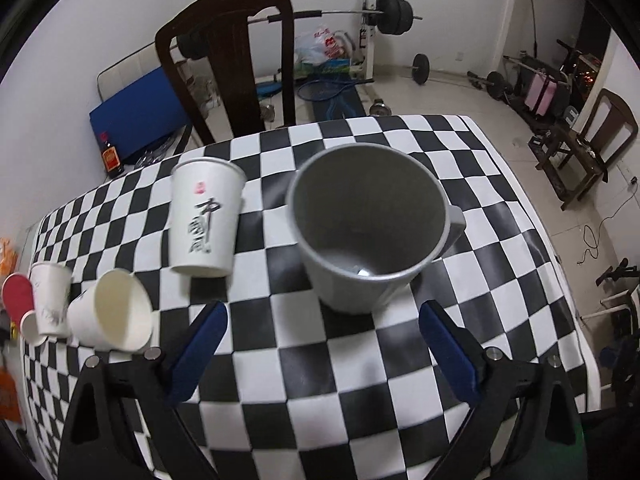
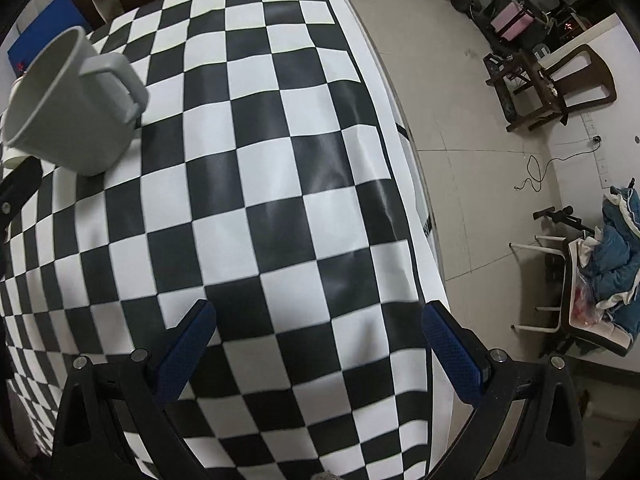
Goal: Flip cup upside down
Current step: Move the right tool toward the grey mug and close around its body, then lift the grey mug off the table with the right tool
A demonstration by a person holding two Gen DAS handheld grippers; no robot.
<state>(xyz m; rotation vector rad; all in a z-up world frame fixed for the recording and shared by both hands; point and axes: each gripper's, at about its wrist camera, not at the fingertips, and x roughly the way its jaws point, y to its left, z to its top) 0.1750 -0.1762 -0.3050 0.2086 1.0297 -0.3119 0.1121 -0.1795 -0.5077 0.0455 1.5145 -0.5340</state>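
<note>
Grey cup (image 1: 370,228) upright on checkered worktop (image 1: 360,364), gym gear behind, blurry; left gripper (image 1: 323,344) and right gripper (image 2: 319,344) spread apart, empty.

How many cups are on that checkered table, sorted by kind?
Grey mug with a handle: 1, the grey mug, upright and mouth up.
Paper cups: 3, the printed paper cup standing upright, the tipped paper cup lying on its side, and the small printed cup behind it.
Total: 4 cups.
</note>
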